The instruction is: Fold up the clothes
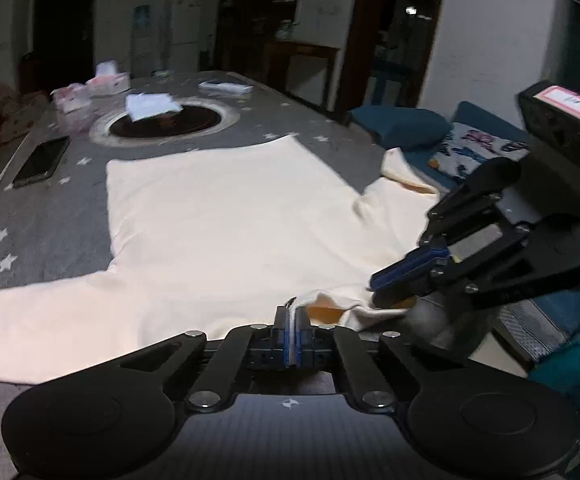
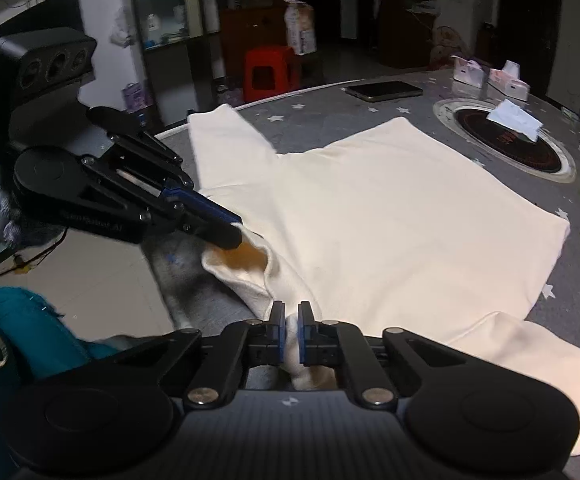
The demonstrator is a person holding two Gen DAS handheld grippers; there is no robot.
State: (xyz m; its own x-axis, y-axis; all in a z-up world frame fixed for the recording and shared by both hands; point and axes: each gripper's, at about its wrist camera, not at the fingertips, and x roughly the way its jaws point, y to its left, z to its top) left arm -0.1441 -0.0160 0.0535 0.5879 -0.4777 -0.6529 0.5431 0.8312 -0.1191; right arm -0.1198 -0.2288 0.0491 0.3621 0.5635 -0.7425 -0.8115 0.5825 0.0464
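Note:
A cream long-sleeved sweater (image 1: 226, 208) lies spread flat on the grey star-patterned table (image 1: 50, 232), with its sleeves out to both sides. Its collar (image 2: 250, 264) is at the near edge, lifted a little, and shows an orange inside. My left gripper (image 1: 291, 312) is shut on the collar's rim; in the right wrist view the left gripper (image 2: 237, 236) comes in from the left and pinches that raised edge. My right gripper (image 2: 291, 312) is shut on a fold of the sweater (image 2: 389, 208) beside the collar. In the left wrist view the right gripper (image 1: 374, 290) sits just to the right.
Beyond the sweater are a round black cooktop (image 1: 166, 124) set into the table with white paper on it, a dark tablet (image 1: 42, 162) and tissue boxes (image 1: 108, 82). A blue sofa with cushions (image 1: 397, 124) stands by the table edge. A red stool (image 2: 270, 70) stands on the floor.

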